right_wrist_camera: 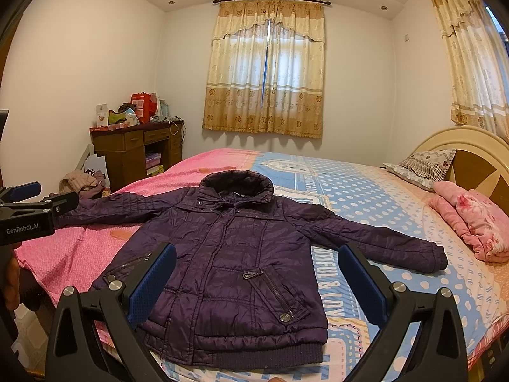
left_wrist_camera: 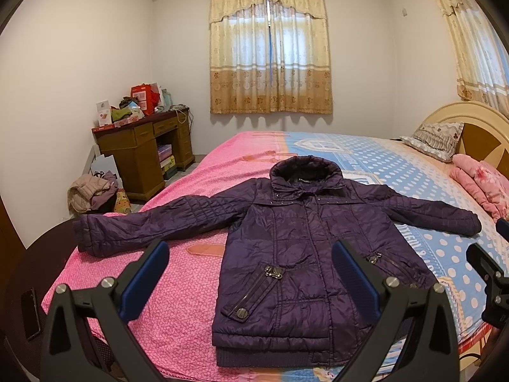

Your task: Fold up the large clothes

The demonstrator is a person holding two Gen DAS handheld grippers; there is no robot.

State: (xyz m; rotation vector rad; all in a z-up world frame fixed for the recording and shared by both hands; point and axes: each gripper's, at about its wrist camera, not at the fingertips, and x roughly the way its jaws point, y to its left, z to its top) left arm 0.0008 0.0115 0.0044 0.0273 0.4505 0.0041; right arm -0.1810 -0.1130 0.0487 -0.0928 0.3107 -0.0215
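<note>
A dark purple quilted jacket (left_wrist_camera: 296, 254) (right_wrist_camera: 232, 273) lies flat and face up on the bed (left_wrist_camera: 178, 289) (right_wrist_camera: 381, 210), zipped, with both sleeves spread out sideways and the collar pointing toward the window. My left gripper (left_wrist_camera: 251, 273) hovers open above the jacket's lower half, nothing between its blue pads. My right gripper (right_wrist_camera: 257, 277) also hangs open above the jacket's front, holding nothing. The left gripper's body (right_wrist_camera: 28, 216) shows at the left edge of the right wrist view. The right gripper's black frame (left_wrist_camera: 490, 273) shows at the right edge of the left wrist view.
A folded pink blanket (left_wrist_camera: 483, 187) (right_wrist_camera: 474, 222) and a pillow (left_wrist_camera: 432, 140) (right_wrist_camera: 420, 165) lie near the headboard. A wooden desk (left_wrist_camera: 143, 152) (right_wrist_camera: 133, 149) piled with boxes stands at the far left, with a heap of clothes (left_wrist_camera: 92, 194) on the floor beside it.
</note>
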